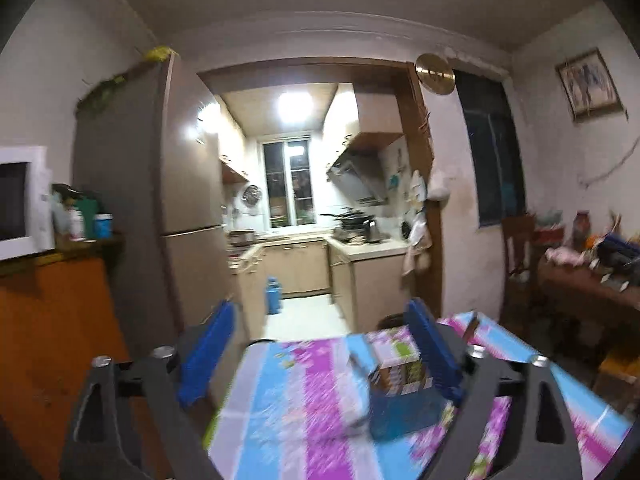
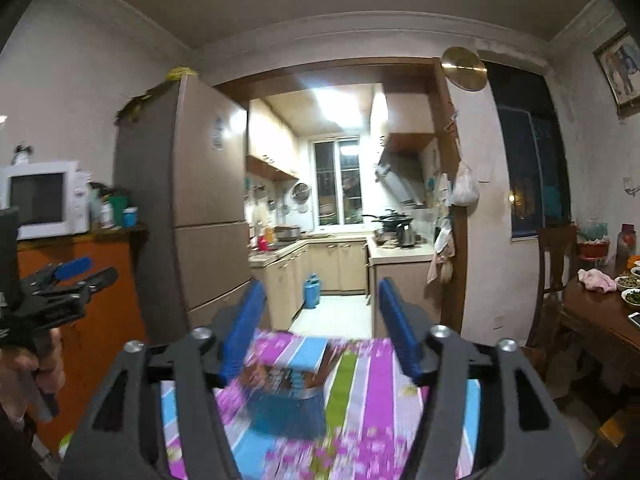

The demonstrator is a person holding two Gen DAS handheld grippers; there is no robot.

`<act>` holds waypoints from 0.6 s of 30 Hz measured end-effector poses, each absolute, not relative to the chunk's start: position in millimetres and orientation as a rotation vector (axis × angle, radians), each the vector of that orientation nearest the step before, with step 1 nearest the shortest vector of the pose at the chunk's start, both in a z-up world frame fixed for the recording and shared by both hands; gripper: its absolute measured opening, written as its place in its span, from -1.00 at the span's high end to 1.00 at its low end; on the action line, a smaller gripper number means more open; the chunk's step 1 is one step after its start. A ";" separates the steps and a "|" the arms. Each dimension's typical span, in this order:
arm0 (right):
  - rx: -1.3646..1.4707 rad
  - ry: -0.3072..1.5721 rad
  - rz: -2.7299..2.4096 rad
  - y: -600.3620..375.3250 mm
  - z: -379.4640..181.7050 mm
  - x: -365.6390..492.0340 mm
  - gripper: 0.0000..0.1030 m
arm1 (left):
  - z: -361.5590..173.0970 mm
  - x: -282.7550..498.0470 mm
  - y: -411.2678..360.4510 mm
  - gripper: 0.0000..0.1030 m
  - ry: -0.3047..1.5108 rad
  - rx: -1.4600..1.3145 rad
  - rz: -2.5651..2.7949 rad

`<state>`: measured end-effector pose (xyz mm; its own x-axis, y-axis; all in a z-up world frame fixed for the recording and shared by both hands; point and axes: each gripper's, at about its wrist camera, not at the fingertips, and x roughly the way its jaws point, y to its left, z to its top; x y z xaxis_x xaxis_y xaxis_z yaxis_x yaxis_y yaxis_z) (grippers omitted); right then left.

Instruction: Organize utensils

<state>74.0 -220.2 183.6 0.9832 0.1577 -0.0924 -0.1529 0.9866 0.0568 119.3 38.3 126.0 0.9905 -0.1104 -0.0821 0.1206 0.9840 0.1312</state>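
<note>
Two blue ribbed fingers (image 1: 208,354) of the left tool (image 1: 320,356) stand nearest the lens in its own view, spread very wide with nothing gripped; only the striped cloth and a blurred box show between them. The right tool (image 2: 320,330) likewise shows two blue fingers (image 2: 244,330), parted a fair way and empty. From the right wrist view the left tool appears again at the far left (image 2: 60,280), held in one hand (image 2: 30,364) beside the orange cabinet (image 2: 100,320).

One worktop (image 2: 376,392) lies below both tools, covered in a cloth of pink, blue, white and green stripes. On it sits one blue mesh-like holder (image 2: 286,412) with a box-shaped thing (image 1: 402,374) upright at its back; motion blur hides what is inside, so no utensils can be counted. In the left view the holder (image 1: 404,416) lies just beside the right-hand finger; in the right view it sits between the fingers, lower down, apart from both.

Beyond stand one tall fridge (image 2: 200,200), one white microwave (image 2: 44,200) on the orange cabinet, one blue jug (image 2: 312,290) on the kitchen floor, one round brass disc (image 2: 464,68) on the wall, and one dark wooden side table (image 2: 596,320) at right carrying several small bowls.
</note>
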 end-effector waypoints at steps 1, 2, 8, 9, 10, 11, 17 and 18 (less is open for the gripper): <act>0.036 0.106 0.148 -217.3 175.5 60.3 -0.48 | 117.7 105.8 39.6 -0.93 0.079 0.133 -0.118; 0.022 0.111 0.139 -213.4 166.1 45.6 -0.71 | 108.2 94.5 41.2 -0.93 0.092 0.126 -0.126; 0.046 0.143 -0.026 -196.7 110.9 -6.0 -0.90 | 47.8 49.1 37.3 -0.93 0.225 0.038 -0.112; 0.059 0.195 -0.051 -195.3 104.0 -4.5 -0.90 | 37.7 45.3 34.1 -0.93 0.252 0.036 -0.120; 0.067 0.267 -0.064 -193.8 95.2 -0.8 -0.90 | 28.2 43.0 31.1 -0.93 0.281 0.033 -0.121; 0.064 0.321 -0.070 -193.2 86.4 3.2 -0.90 | 21.9 41.5 28.9 -0.93 0.298 0.034 -0.105; 0.084 0.351 -0.145 -188.9 57.9 0.8 -0.90 | -12.6 34.2 18.0 -0.93 0.379 0.045 0.027; 0.088 0.354 -0.151 -187.8 55.4 -0.5 -0.90 | -17.6 36.2 15.0 -0.93 0.409 0.061 0.007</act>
<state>-0.5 -187.8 55.4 0.9270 -0.1314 -0.3512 0.1620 0.9850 0.0590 36.2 15.0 -17.6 0.9173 0.0191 -0.3976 0.0055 0.9981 0.0606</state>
